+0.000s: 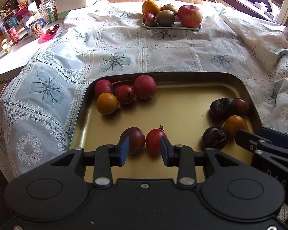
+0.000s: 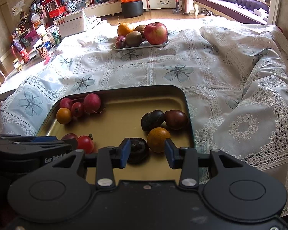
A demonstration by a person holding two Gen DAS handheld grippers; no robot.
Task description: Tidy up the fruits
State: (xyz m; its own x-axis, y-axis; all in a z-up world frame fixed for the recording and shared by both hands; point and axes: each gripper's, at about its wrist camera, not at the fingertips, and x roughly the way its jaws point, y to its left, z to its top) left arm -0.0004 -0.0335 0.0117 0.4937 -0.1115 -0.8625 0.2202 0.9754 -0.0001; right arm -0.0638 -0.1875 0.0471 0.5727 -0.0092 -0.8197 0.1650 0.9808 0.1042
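A gold tray lies on the tablecloth right in front of me. My left gripper hovers open over its near edge. A dark red plum and a red cherry tomato sit side by side just beyond its fingertips. My right gripper is open too, above a shrivelled dark fruit and a small orange fruit; neither is gripped. Radishes, another small red fruit and an orange one cluster in the tray's far left corner. Two dark fruits lie at its right side.
A white plate at the far side holds an apple, kiwis, an orange, a pear and plums. The flowered lace cloth covers the table and bunches up on the right. Jars and boxes crowd the left side.
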